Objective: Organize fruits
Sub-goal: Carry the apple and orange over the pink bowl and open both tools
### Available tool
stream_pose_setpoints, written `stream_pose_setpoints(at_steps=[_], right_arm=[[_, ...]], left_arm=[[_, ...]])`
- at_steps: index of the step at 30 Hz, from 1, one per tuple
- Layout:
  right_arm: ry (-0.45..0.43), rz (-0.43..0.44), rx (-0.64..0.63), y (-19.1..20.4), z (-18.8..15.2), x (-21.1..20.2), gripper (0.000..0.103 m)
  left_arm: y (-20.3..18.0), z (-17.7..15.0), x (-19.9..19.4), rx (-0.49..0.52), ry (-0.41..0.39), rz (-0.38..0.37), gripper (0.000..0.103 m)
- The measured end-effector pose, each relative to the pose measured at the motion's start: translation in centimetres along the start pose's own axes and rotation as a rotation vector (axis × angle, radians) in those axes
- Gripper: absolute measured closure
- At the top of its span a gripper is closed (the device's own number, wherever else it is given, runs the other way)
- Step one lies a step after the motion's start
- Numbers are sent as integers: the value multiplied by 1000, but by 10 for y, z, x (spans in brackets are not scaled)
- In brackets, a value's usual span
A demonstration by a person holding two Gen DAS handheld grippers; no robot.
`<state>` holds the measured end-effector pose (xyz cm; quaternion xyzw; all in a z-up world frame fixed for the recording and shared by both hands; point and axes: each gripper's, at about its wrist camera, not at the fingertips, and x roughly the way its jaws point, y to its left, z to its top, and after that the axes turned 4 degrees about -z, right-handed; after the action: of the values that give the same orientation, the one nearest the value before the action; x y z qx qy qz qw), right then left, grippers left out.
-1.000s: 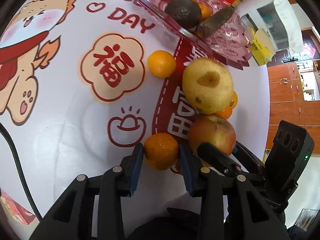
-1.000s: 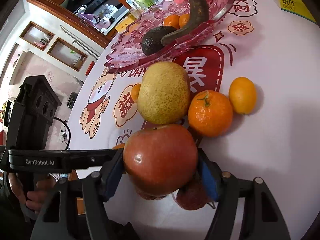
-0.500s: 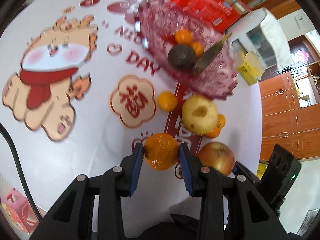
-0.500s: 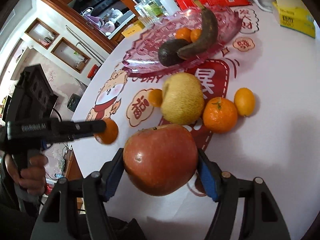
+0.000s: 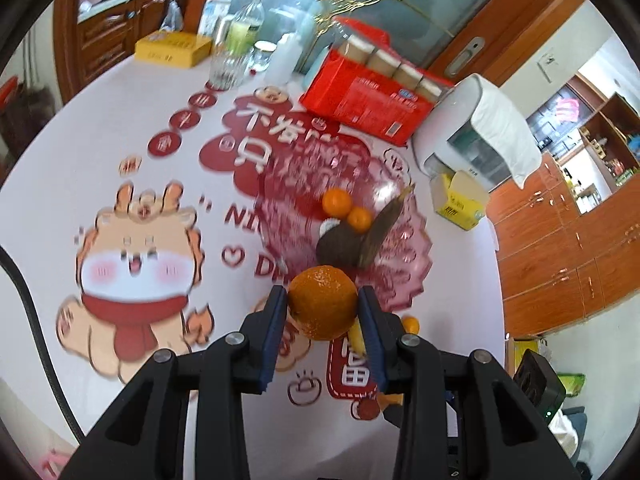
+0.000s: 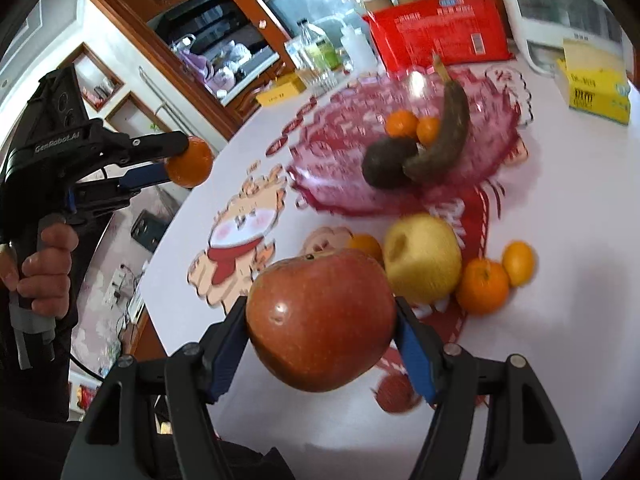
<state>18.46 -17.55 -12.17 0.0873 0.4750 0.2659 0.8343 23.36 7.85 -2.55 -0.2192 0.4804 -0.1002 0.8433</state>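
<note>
While both fruits are held in the air above the printed tablecloth [image 5: 60, 184], the main risk is judged to be a drop: the red apple [image 6: 320, 320] is wide and smooth, and it is gripped only at its two flanks by the blue pads [image 6: 414, 354] of the right gripper [image 6: 322, 344]; a jolt or a slackened squeeze could let it roll out onto the loose fruit below. A second risk is a collision in the pink glass fruit dish [image 6: 496, 136], where a dark avocado [image 6: 388, 162], a browned banana [image 6: 444, 136] and two small oranges [image 6: 402, 123] are already crowded near the middle; a fruit released onto them could bounce over the scalloped rim. The two tools could also meet if both are brought to the dish at once.

The mandarin [image 5: 323, 302] is clamped between the jaws of the left gripper [image 5: 323, 322], at their very tips, and is seen just short of the dish's near rim; whether it is over the rim cannot be told. The apple is clasped in the right gripper, well short of the dish, above a yellow pear [image 6: 422, 260], an orange [image 6: 482, 288] and two smaller citrus left on the cloth.
</note>
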Motion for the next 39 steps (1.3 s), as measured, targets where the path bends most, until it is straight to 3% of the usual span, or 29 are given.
stream_pose_setpoints(at_steps=[9,18,31,39], right_arm=[[-124,-28,74,25,30,1,34],[-210,-123,227,13,49,17,34],[-222,-229,415,-9,61,50,34],[-194,-313,441,-9,65,65,33]], left_arm=[[-3,52,4,162,39,-22,68],[-8,88,34,285,75,-72,68],[3,82,111,392,225,-89,68],[4,80,144,450,282,-83,67]])
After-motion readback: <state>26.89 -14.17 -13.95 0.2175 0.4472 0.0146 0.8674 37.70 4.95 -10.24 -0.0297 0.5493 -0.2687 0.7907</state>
